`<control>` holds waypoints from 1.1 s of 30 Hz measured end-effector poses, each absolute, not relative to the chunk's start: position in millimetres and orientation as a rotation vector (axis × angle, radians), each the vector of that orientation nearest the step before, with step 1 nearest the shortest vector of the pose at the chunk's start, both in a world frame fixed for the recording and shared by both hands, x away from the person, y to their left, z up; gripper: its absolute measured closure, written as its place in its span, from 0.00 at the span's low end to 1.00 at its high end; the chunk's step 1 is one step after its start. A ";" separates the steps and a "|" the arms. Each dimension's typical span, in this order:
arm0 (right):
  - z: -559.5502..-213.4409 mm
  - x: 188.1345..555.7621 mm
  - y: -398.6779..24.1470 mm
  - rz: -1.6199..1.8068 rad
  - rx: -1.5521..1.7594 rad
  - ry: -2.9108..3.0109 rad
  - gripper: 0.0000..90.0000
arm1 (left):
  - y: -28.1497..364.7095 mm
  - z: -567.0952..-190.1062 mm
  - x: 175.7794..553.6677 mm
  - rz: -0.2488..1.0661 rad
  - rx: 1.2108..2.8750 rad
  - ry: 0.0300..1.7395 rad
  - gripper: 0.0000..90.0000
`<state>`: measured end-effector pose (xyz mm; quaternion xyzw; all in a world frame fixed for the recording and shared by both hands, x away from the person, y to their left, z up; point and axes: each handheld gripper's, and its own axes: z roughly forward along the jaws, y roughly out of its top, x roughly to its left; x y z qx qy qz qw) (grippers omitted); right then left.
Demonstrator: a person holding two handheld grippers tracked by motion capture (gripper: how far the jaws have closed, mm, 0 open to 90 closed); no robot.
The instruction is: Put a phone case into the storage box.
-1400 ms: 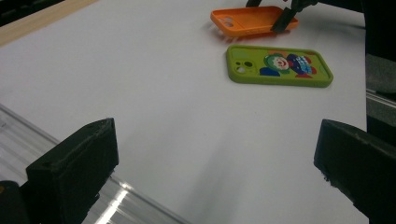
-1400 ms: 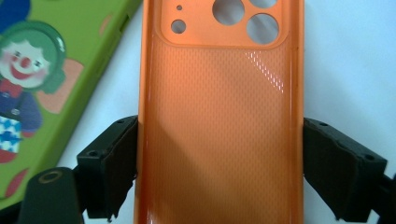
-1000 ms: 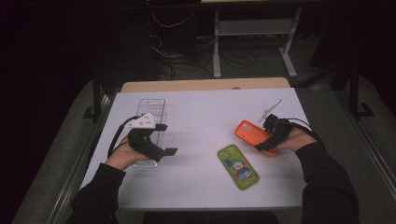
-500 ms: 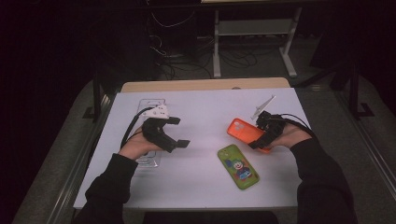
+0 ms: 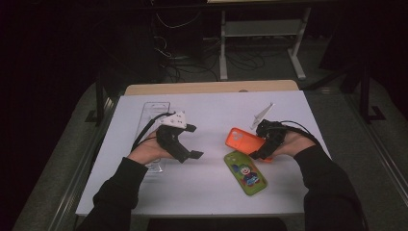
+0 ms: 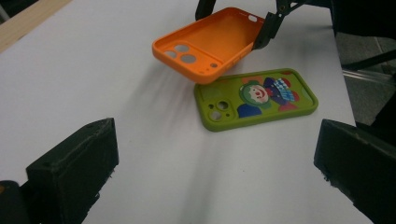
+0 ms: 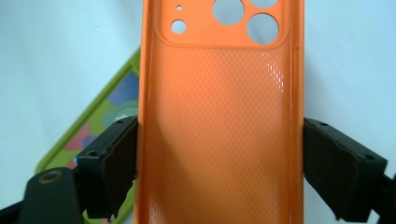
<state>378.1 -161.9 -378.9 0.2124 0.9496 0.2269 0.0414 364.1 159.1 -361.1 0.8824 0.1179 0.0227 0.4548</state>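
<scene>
From the right gripper view I lose the lower end of the orange phone case (image 7: 219,116) off the bottom edge, and it covers most of the green phone case (image 7: 100,126) behind it. My right gripper (image 5: 263,148) is clamped across the orange case's long sides, holding it tilted above the white table (image 5: 207,192), camera holes pointing away from the hand. In the high view that hand hides the case's near end. My left gripper (image 5: 192,142) has its jaws wide apart with nothing between them, aimed toward both cases. The green case, printed with a clown, lies flat just beside and partly under the orange one. A clear tray (image 5: 155,108) sits behind my left hand, half hidden by it.
</scene>
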 end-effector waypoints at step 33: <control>-368.5 374.9 -58.5 0.658 0.174 3.054 0.17 | 153.3 -364.2 355.8 0.072 2.290 0.119 0.00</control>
